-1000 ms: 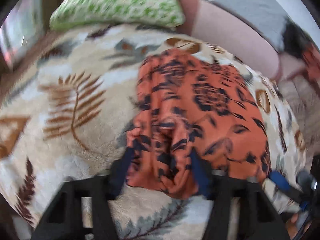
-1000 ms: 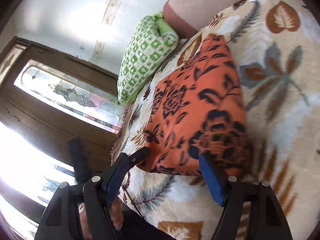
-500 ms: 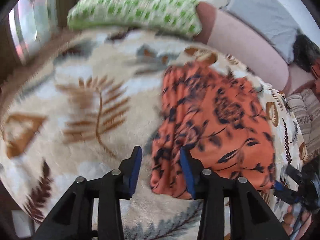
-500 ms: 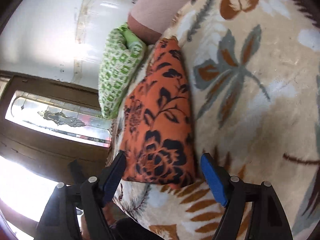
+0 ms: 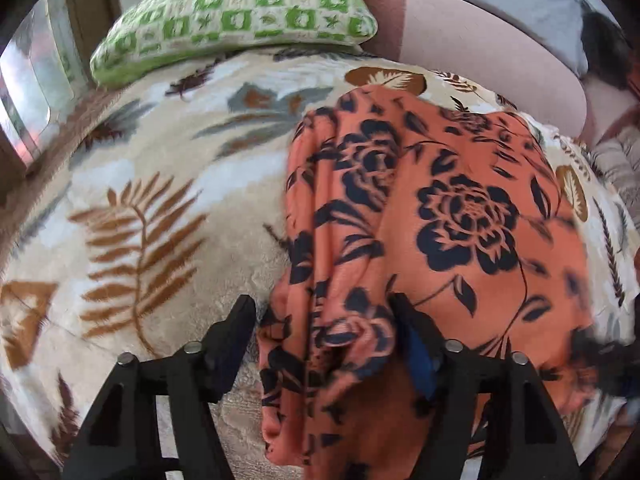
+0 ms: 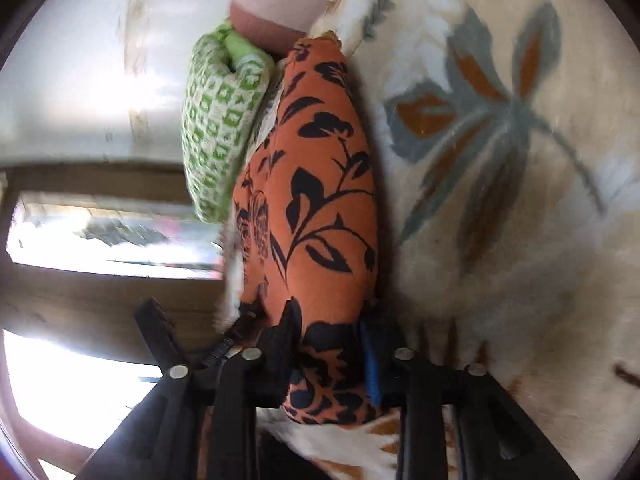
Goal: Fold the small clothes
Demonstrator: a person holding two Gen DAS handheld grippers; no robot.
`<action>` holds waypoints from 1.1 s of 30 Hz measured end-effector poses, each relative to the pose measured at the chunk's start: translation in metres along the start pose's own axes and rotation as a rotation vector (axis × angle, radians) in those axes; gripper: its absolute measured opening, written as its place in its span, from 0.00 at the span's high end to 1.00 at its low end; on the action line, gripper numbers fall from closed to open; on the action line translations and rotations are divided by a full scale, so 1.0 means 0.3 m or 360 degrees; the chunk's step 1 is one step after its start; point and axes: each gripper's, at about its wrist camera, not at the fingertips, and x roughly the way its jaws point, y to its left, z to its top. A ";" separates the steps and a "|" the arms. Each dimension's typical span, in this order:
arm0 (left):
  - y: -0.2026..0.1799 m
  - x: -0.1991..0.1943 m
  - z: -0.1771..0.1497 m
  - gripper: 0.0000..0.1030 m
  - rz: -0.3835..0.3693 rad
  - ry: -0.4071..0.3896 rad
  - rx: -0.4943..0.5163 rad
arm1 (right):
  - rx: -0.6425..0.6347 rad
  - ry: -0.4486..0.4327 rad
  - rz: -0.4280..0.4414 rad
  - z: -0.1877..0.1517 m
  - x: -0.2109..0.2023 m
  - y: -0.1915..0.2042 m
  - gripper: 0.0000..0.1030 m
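An orange garment with dark flowers [image 5: 460, 208] lies folded on the leaf-print blanket [image 5: 160, 200]. My left gripper [image 5: 324, 332] straddles the garment's bunched near-left edge. Its jaws are opening, and the left finger [image 5: 236, 332] stands just off the cloth. In the right wrist view the same garment [image 6: 320, 200] runs away from me as a thick roll. My right gripper [image 6: 330, 344] is closing on its near end, with both pads pressed into the cloth.
A green checked pillow [image 5: 240, 12] lies at the blanket's far edge, against a pink sofa back [image 5: 480, 52]. A wooden door with glass panes [image 6: 100, 220] stands beyond the sofa's edge. Bare blanket [image 6: 500, 200] stretches beside the garment.
My left gripper's jaws, narrow half a second ago, have spread around the bunched edge. My right gripper came down onto the garment's near end and went from wide to closed on it.
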 end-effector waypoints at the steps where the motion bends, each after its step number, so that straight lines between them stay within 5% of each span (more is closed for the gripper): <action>1: 0.009 0.002 -0.001 0.31 -0.0021 0.0006 -0.0018 | 0.0086 0.0013 0.0047 0.005 0.011 -0.039 0.74; 5: 0.018 -0.007 -0.005 0.31 -0.0021 -0.0015 0.0002 | -0.0038 -0.0050 0.0116 0.022 -0.065 0.066 0.57; 7: 0.030 -0.001 -0.006 0.31 -0.0048 -0.0015 -0.0020 | -0.0082 -0.0143 0.0117 0.054 -0.111 0.103 0.24; 10: 0.029 0.000 -0.012 0.31 -0.0066 -0.0026 -0.0032 | -0.0054 -0.0204 0.0059 0.152 -0.092 0.095 0.24; 13: 0.027 0.003 -0.008 0.31 -0.0078 -0.0024 -0.0033 | 0.0041 -0.0051 0.0121 0.210 0.019 0.059 0.26; 14: 0.031 0.004 -0.007 0.31 -0.0083 -0.0022 -0.0036 | -0.0026 -0.0024 0.0109 0.211 0.051 0.079 0.34; 15: 0.033 0.004 -0.008 0.31 -0.0088 -0.0022 -0.0036 | -0.0045 -0.0029 0.0075 0.204 0.058 0.090 0.62; 19: 0.037 0.012 -0.007 0.29 -0.0108 -0.0024 -0.0032 | -0.0073 -0.0106 -0.0061 0.179 0.073 0.091 0.68; 23: 0.044 0.008 -0.008 0.29 -0.0114 -0.0035 -0.0032 | -0.0079 -0.0118 0.0019 0.181 0.047 0.114 0.61; 25: 0.048 0.011 -0.009 0.28 -0.0126 -0.0034 -0.0042 | -0.0133 -0.0125 0.0014 0.204 0.031 0.161 0.27; 26: 0.045 0.011 -0.009 0.27 -0.0124 -0.0034 -0.0046 | -0.0139 -0.0173 0.0008 0.223 0.016 0.173 0.20; 29: 0.038 0.008 -0.011 0.27 -0.0108 -0.0036 -0.0050 | -0.0100 -0.0246 0.0004 0.310 0.023 0.174 0.18; 33: 0.047 0.012 -0.010 0.27 -0.0122 -0.0032 -0.0058 | -0.0049 -0.0084 -0.0023 0.403 0.134 0.147 0.22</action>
